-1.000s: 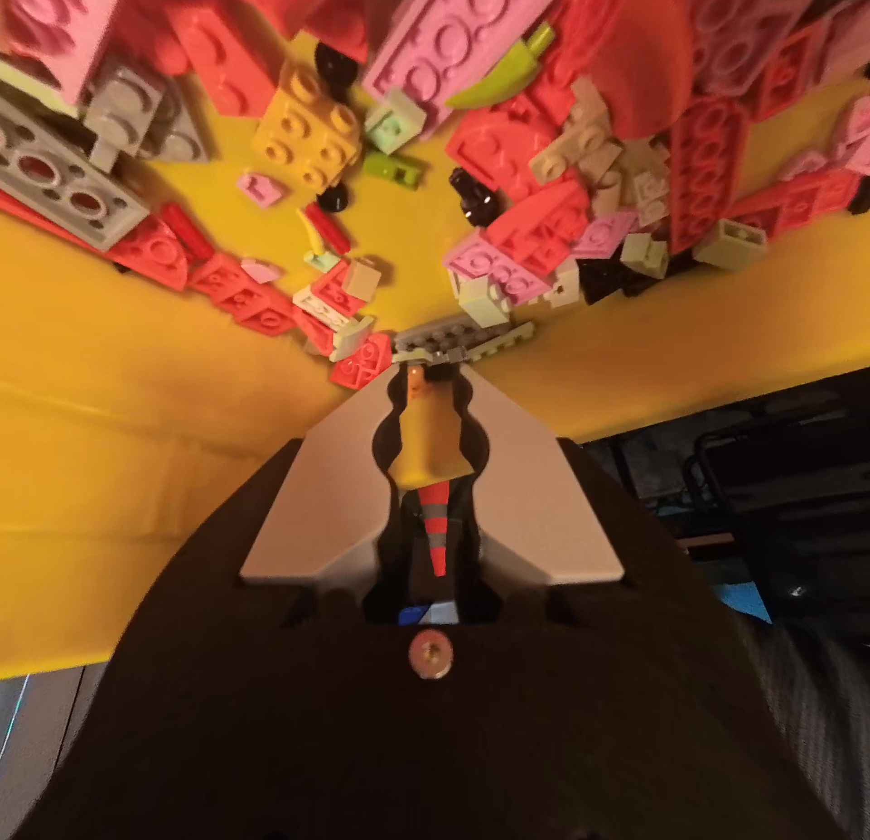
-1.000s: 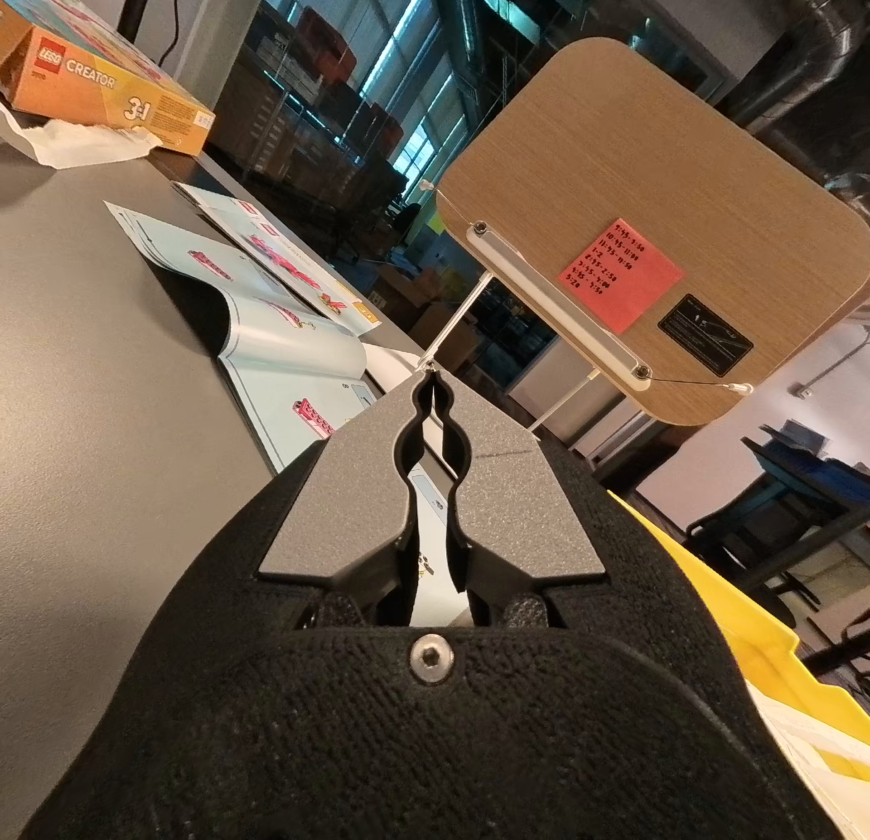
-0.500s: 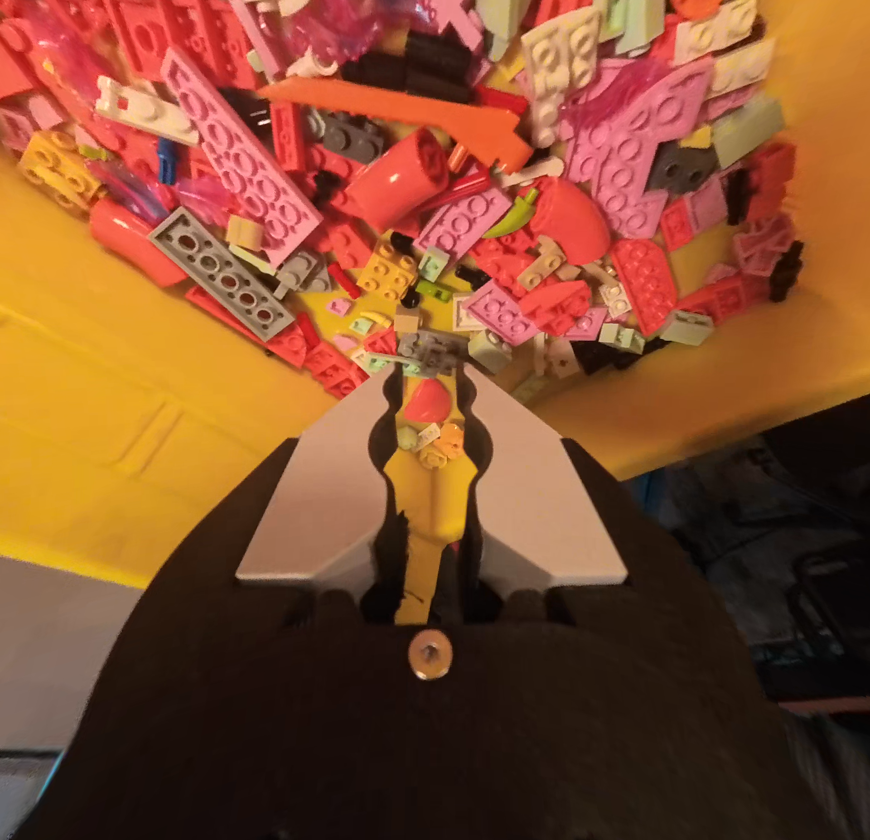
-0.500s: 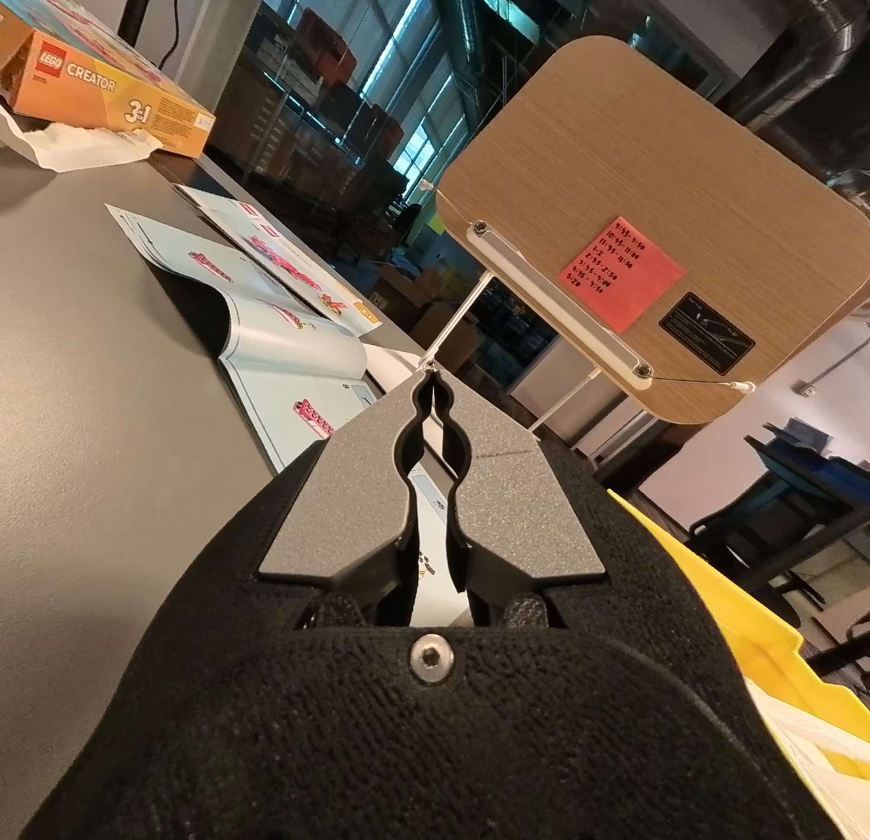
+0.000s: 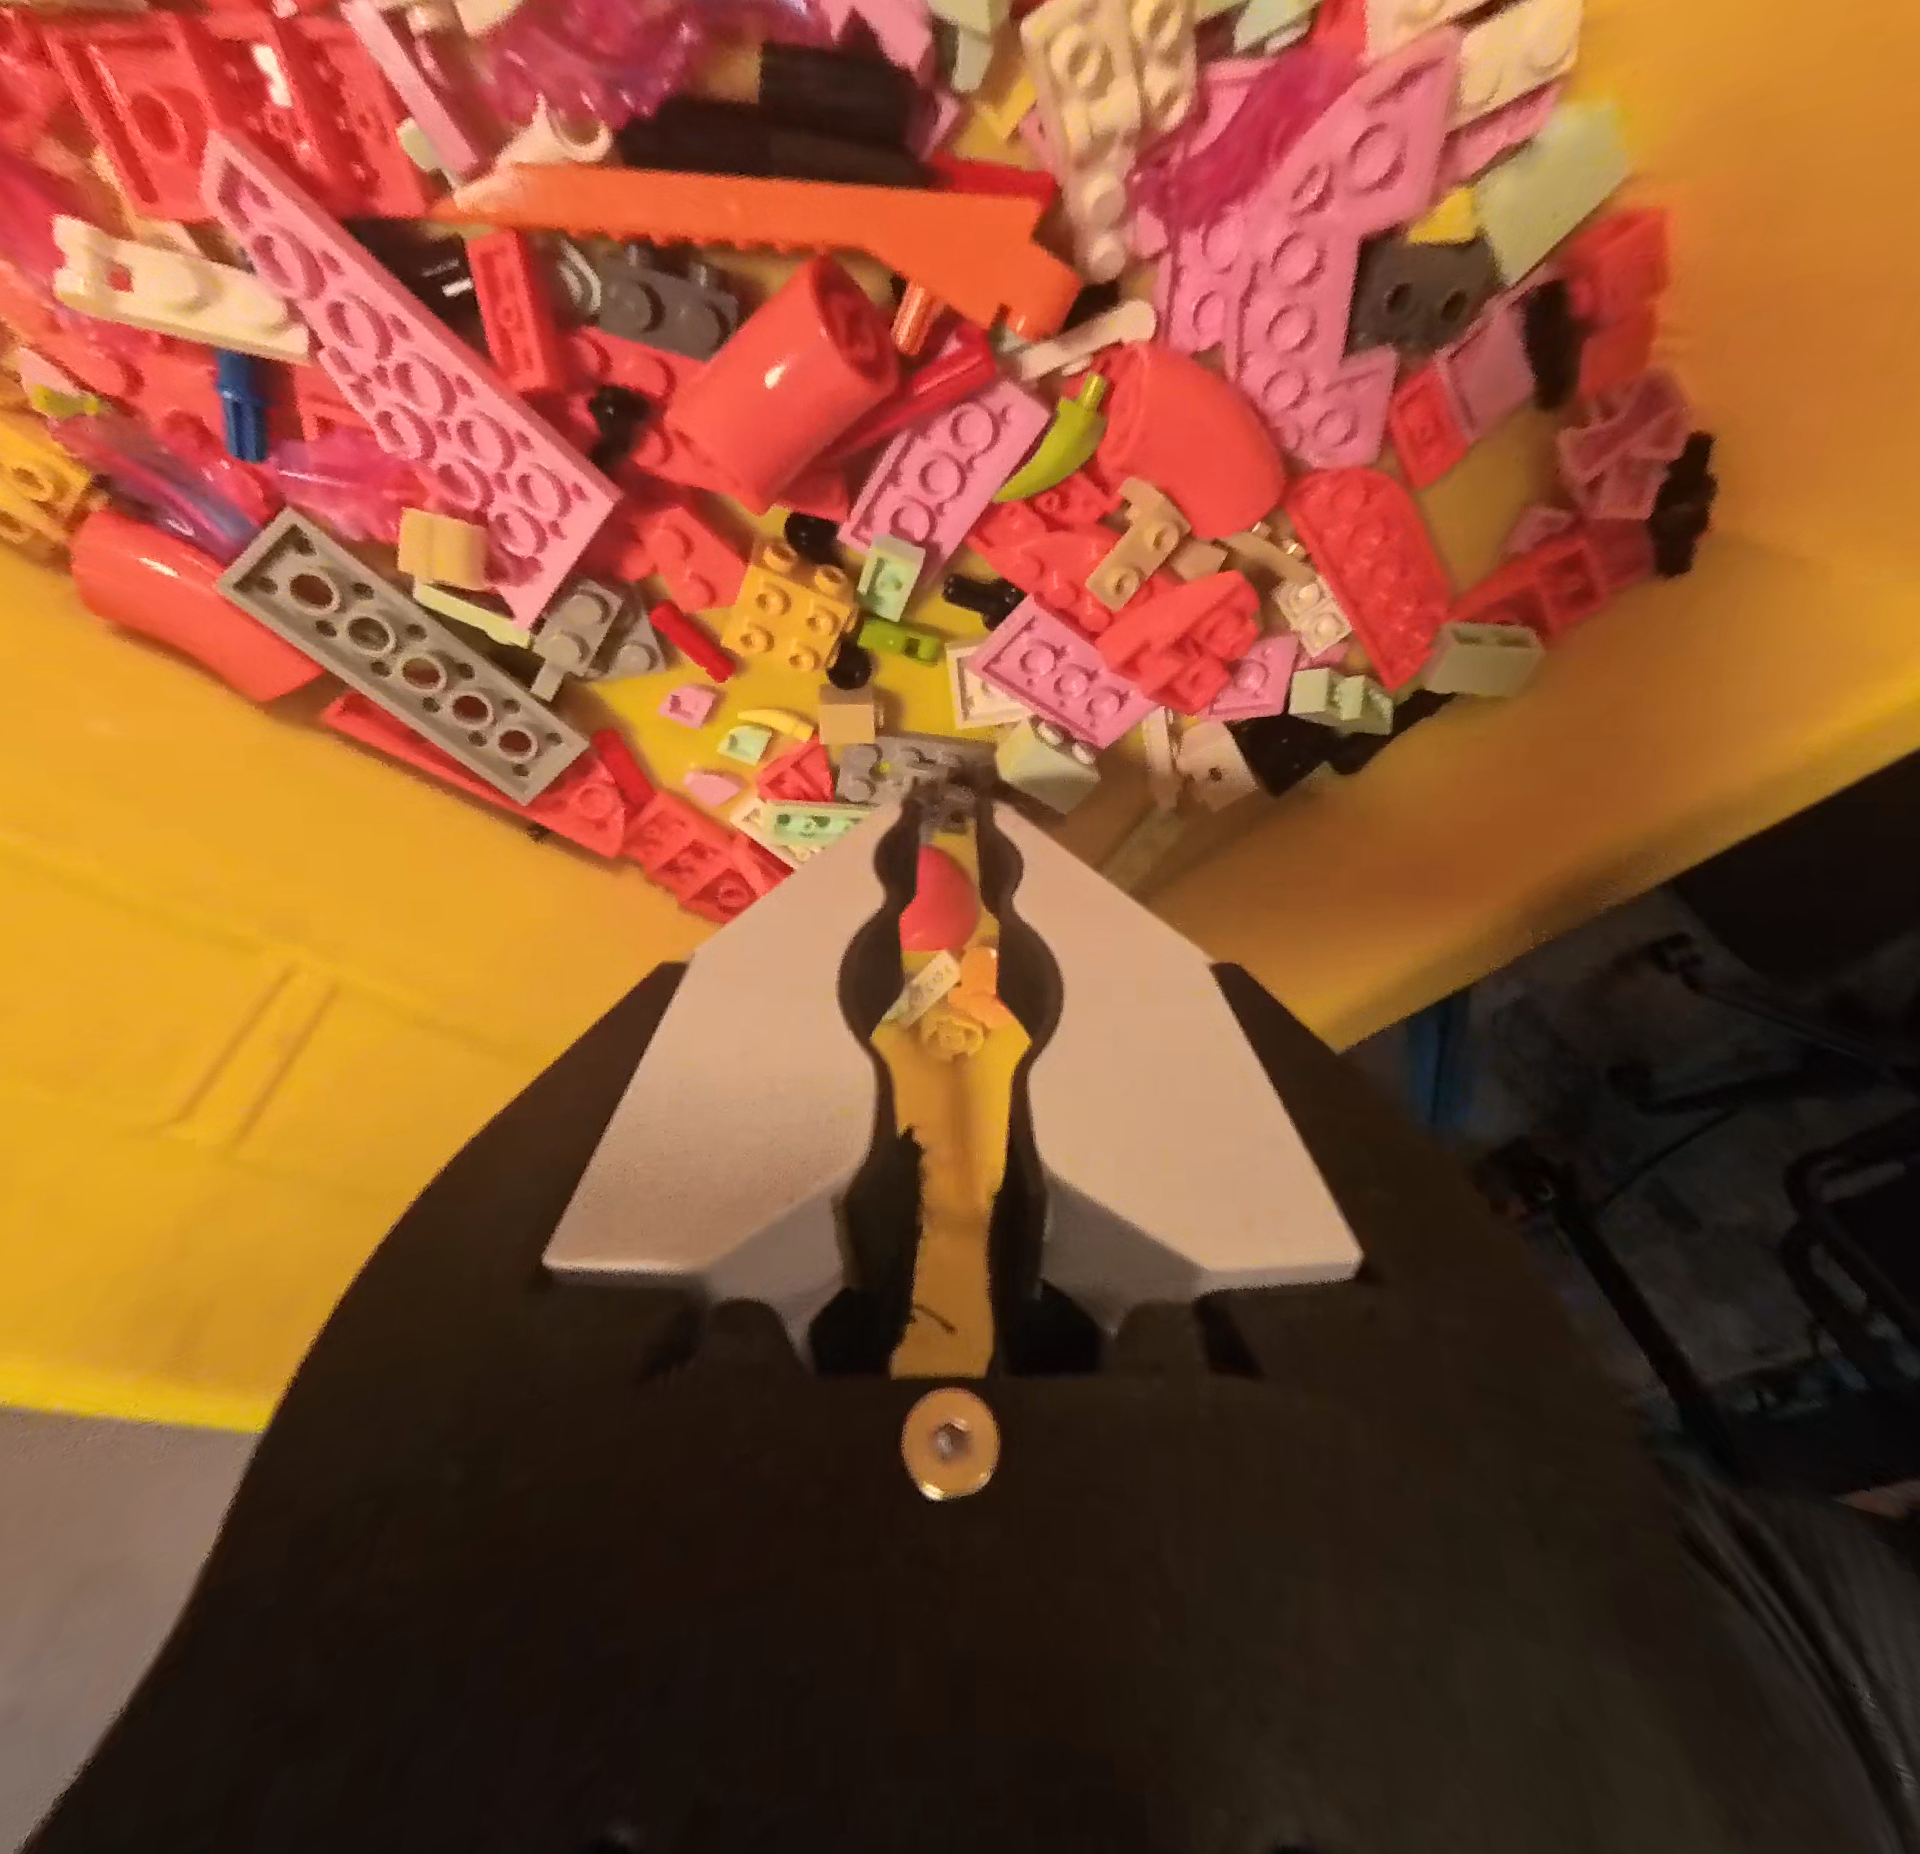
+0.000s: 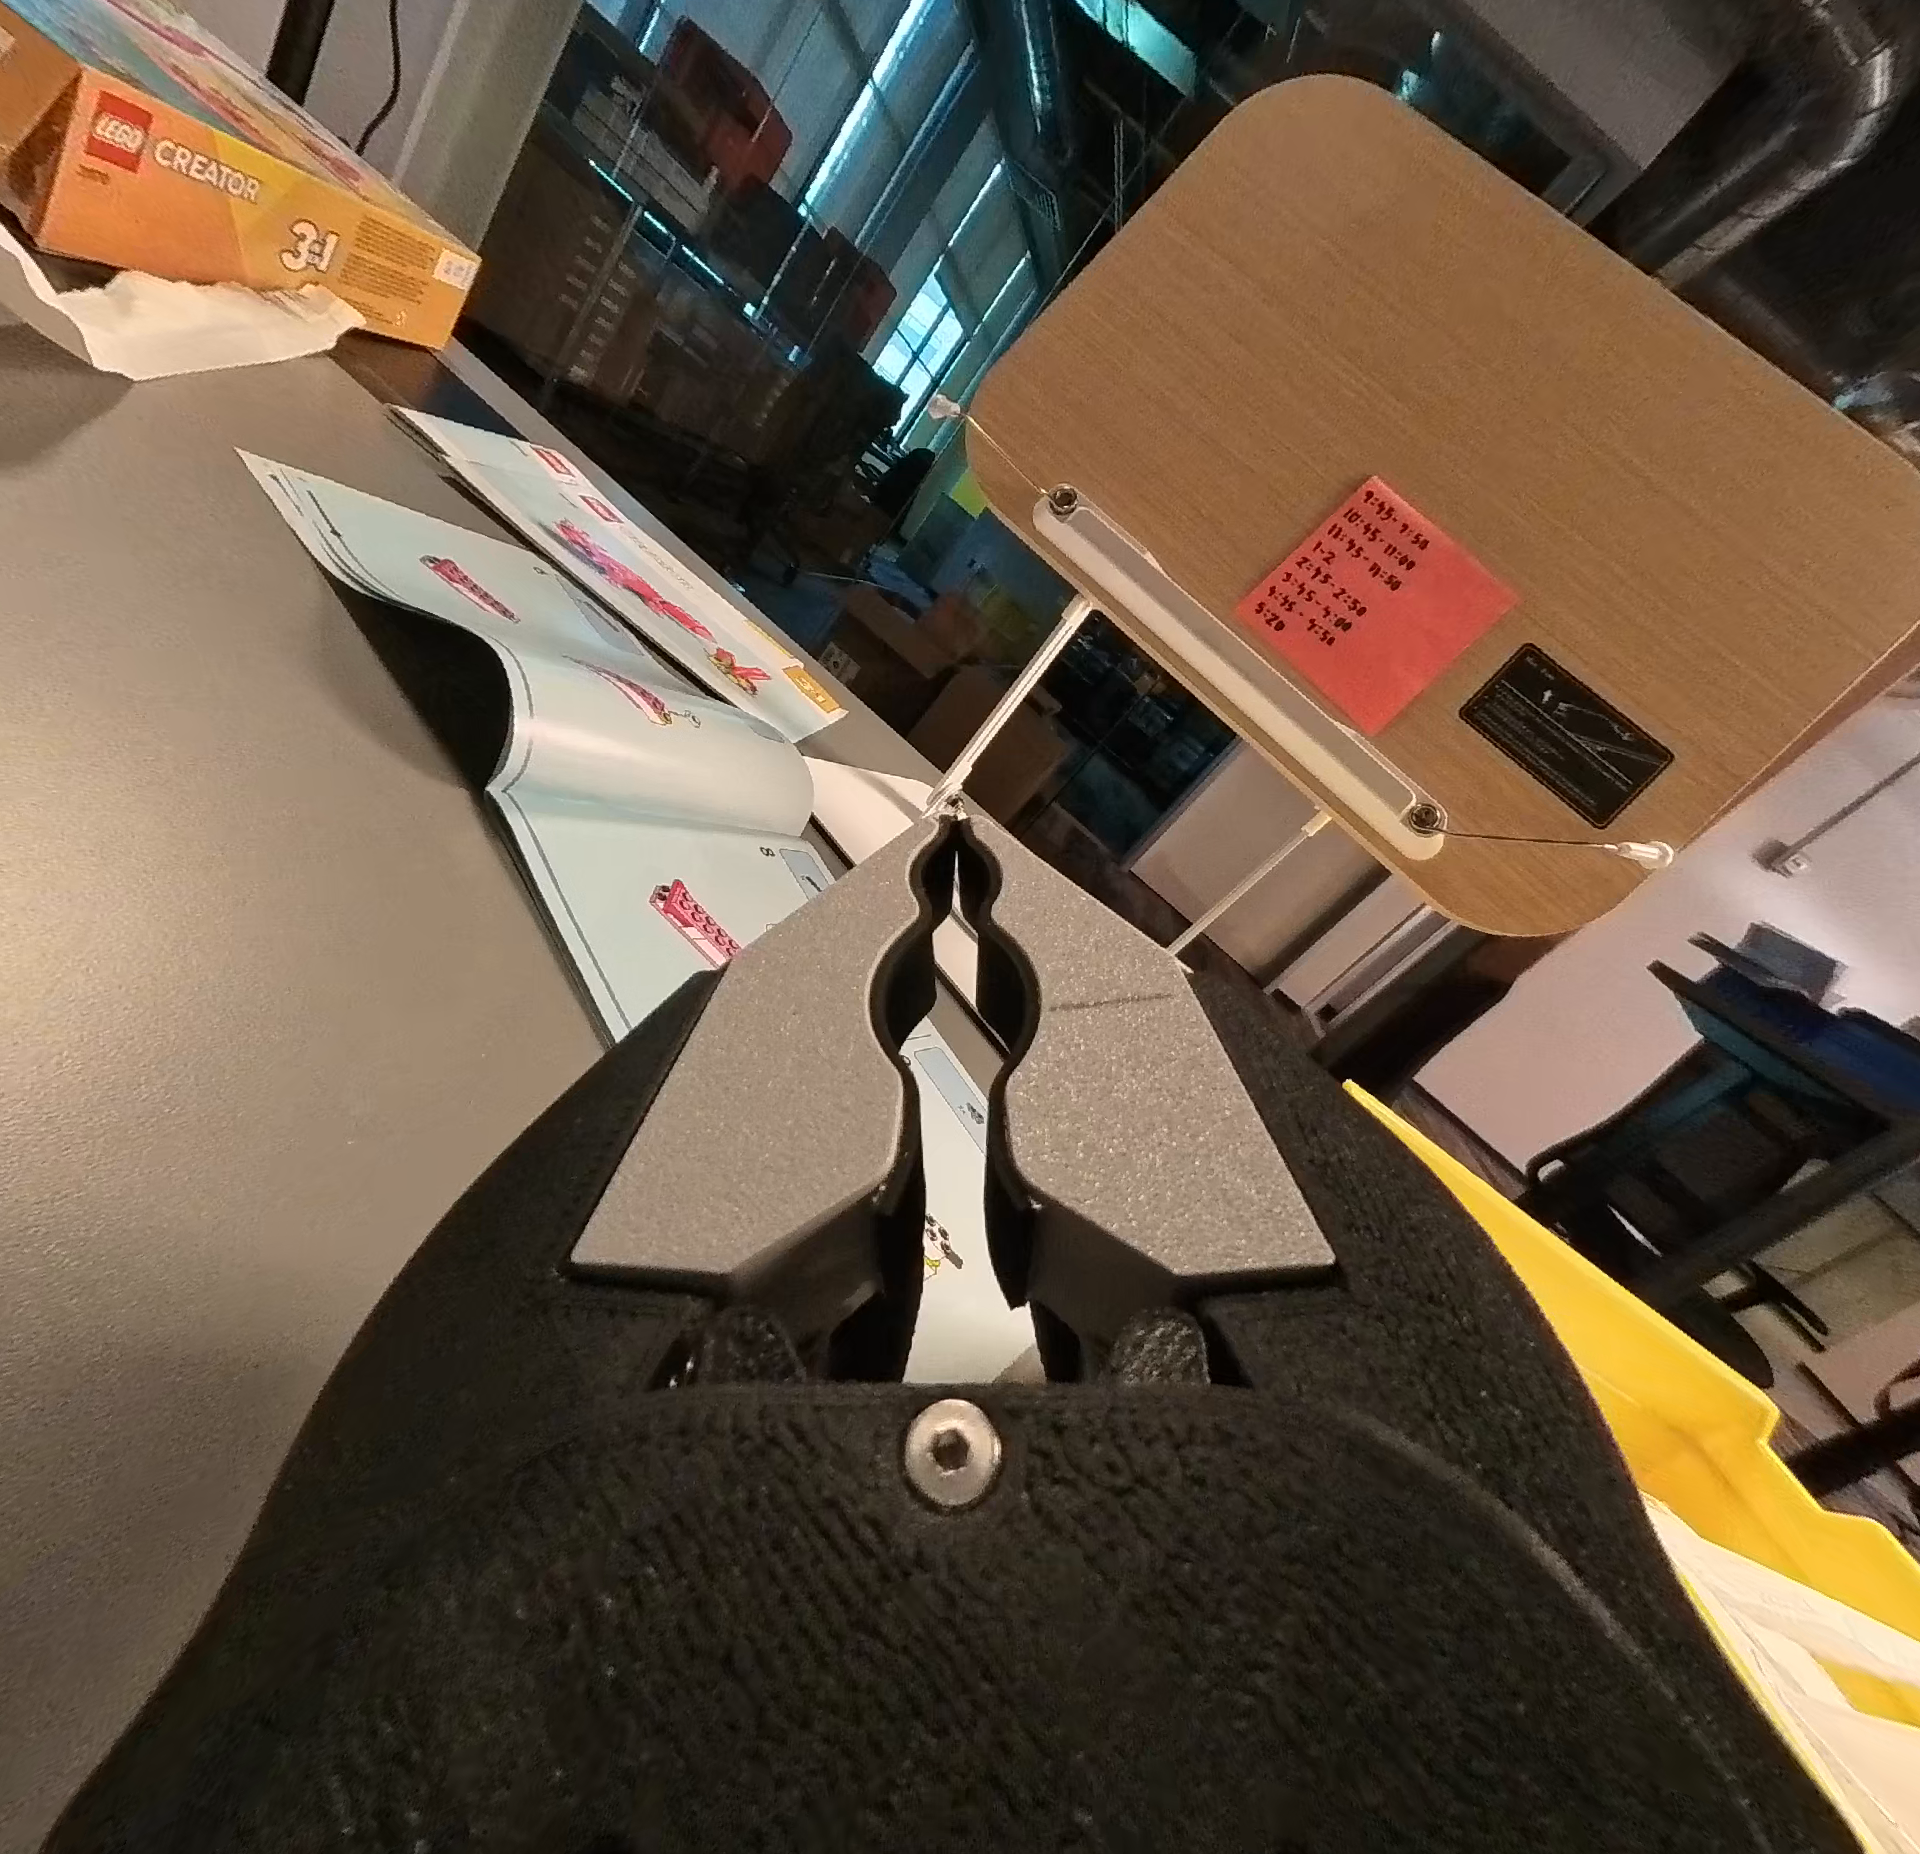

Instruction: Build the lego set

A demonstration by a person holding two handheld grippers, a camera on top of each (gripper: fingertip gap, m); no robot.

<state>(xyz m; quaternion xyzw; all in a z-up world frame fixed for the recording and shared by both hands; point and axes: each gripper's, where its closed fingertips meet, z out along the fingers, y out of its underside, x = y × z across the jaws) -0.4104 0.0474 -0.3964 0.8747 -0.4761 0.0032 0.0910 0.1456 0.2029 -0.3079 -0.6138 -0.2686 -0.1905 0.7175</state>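
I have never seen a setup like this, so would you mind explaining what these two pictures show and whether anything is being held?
No robot arm is involved: a person holds a two-finger gripper in each hand, and each gripper carries a camera looking forward along its fingers.

The left gripper view looks into a yellow bin with a heap of toy bricks, mostly red and pink. Its fingertips are nearly together on a small grey piece, which looks pinched, though the picture is blurred there.

The right gripper view is low over a grey table. Its fingers are shut with nothing between them. Ahead lie an open instruction booklet, an orange box, and a tilted wooden board on thin legs.
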